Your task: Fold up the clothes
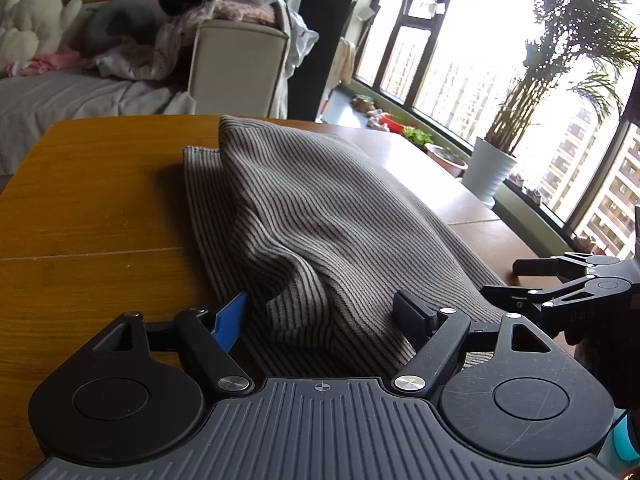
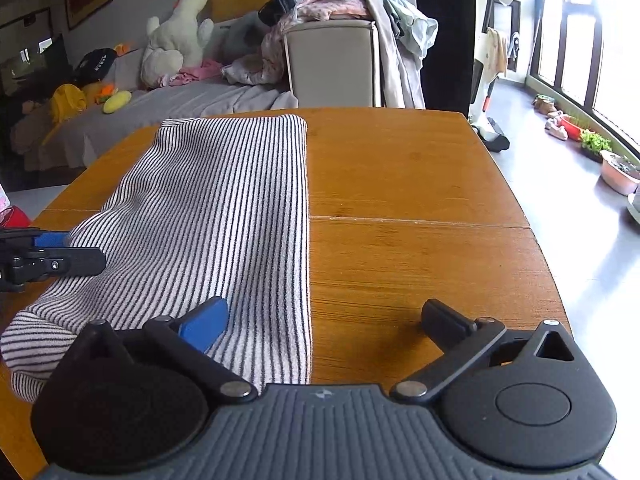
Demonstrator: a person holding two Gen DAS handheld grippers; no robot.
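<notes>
A striped black-and-white garment (image 1: 320,216) lies folded lengthwise on the wooden table (image 1: 88,208). In the right wrist view it (image 2: 224,216) covers the table's left half, with a straight folded edge down the middle. My left gripper (image 1: 320,312) is open, its jaws wide on either side of a bunched near end of the garment. My right gripper (image 2: 324,320) is open over the garment's near right edge; its blue pad (image 2: 206,326) is above the cloth, the other finger over bare wood. Each gripper shows in the other's view, the right (image 1: 560,280) and the left (image 2: 48,256).
Behind the table (image 2: 420,184) a sofa (image 2: 180,108) holds plush toys and a pile of clothes (image 2: 340,4). Windows and potted plants (image 1: 492,168) stand on the right. A red object (image 2: 14,216) sits at the far left edge.
</notes>
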